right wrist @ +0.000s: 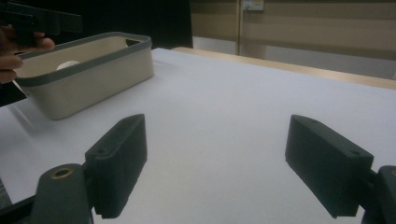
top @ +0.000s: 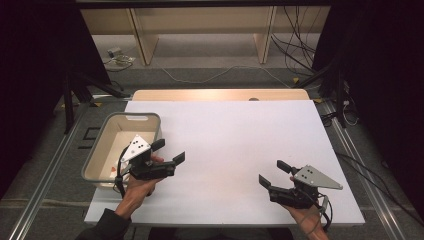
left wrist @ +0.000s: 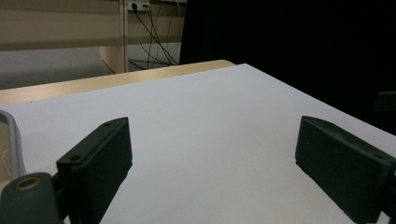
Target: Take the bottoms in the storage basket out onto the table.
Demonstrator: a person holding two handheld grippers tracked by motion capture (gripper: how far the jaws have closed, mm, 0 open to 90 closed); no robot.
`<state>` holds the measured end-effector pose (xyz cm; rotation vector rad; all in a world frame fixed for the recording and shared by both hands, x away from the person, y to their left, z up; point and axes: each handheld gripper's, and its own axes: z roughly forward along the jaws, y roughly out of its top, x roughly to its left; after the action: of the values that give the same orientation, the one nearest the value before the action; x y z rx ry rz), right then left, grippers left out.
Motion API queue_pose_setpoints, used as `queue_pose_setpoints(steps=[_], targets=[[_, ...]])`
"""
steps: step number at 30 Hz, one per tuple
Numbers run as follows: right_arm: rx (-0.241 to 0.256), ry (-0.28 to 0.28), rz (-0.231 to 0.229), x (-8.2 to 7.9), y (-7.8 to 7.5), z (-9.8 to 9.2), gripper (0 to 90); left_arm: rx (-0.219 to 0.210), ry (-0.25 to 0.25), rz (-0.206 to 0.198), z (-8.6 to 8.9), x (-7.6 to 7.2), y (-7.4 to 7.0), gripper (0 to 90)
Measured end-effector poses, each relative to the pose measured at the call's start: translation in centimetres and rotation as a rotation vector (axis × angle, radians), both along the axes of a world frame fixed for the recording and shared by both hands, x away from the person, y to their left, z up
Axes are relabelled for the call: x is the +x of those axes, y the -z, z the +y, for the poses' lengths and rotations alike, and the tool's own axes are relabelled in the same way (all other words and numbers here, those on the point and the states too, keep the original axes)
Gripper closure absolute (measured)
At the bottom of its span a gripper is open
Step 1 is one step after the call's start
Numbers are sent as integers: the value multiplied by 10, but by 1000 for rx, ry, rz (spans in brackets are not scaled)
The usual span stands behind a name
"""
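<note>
While the person is holding a gripper in each hand over the white table top [top: 225,145], the left gripper [top: 167,152] is hovering just beside the near right corner of a beige plastic bin [top: 95,155], with its jaws spread wide and nothing between them. In the left gripper view the two black jaws are standing far apart over bare white surface, and the grey rim of the bin [left wrist: 11,135] is curving past the outer side of one jaw. The right gripper [top: 272,172] is hanging well apart from the left one, near the person's edge of the table top, and its jaws are likewise gaping wide and gripping nothing.

The bin is sitting at the table's left edge, partly overhanging it, just behind and outside the left gripper. Its grey rim is running round pale walls, with a handle slot showing in the far wall. Inside, something pale is lying on the bottom: in the right gripper view a small white rounded shape [right wrist: 67,65] is peeking over the rim, and in the high view a small reddish speck [top: 113,170] is showing near the close wall, under the gripper's grey plate. What these are cannot be told. From the right gripper, the bin [right wrist: 88,74] is lying well ahead and off to one side, with the left hand [right wrist: 11,51] just beside its corner.
</note>
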<state>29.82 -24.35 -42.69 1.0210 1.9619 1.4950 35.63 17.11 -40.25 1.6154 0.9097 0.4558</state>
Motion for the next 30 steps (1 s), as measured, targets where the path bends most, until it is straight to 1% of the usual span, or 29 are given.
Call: queue_pose_setpoints(steps=[2,3,4,5,6,7,9,10,11,13,14,15,16,19,21,22,23,24,25,26,30], targets=[[1,0,-1,0,0,0,215,2,-3,-1,-1,3,-2,102],[2,3,2,0,0,0,215,10,-4,0,-2,7,-4,103],[2,3,2,0,0,0,215,10,-4,0,-2,7,-4,103],[2,4,4,0,0,0,215,10,-5,10,-2,12,-6,104],[2,4,4,0,0,0,215,10,-5,10,-2,12,-6,104],[1,1,0,0,0,0,215,15,-5,15,-1,15,-7,104],[0,1,1,1,0,0,216,30,-15,10,-1,22,-11,110],[0,1,1,1,0,0,215,21,-21,17,-1,24,-12,111],[-2,1,2,0,0,0,215,21,-21,17,-1,24,-12,113],[-2,1,2,0,0,0,215,10,-34,39,1,30,-12,114],[-2,0,0,1,0,0,216,22,-50,37,2,34,-12,114],[-1,1,1,1,0,0,215,18,-54,43,2,36,-12,116],[-1,1,1,1,0,0,215,18,-54,43,2,36,-12,119],[-1,2,2,1,0,0,215,1,-46,61,4,40,-13,122],[-2,1,4,1,1,0,215,-8,-53,75,5,42,-13,126],[-2,1,4,1,1,0,215,-21,-59,74,6,42,-13,126],[-2,-2,3,1,1,1,215,16,-63,83,7,44,-13,132],[-2,-2,3,1,1,1,215,16,-63,83,7,44,-13,134],[-6,-6,4,1,0,1,215,56,-73,68,10,44,-15,140],[-6,-6,4,1,0,1,215,56,-73,68,10,44,-15,139],[-9,-12,2,1,1,2,215,87,-82,74,19,45,-19,140]])
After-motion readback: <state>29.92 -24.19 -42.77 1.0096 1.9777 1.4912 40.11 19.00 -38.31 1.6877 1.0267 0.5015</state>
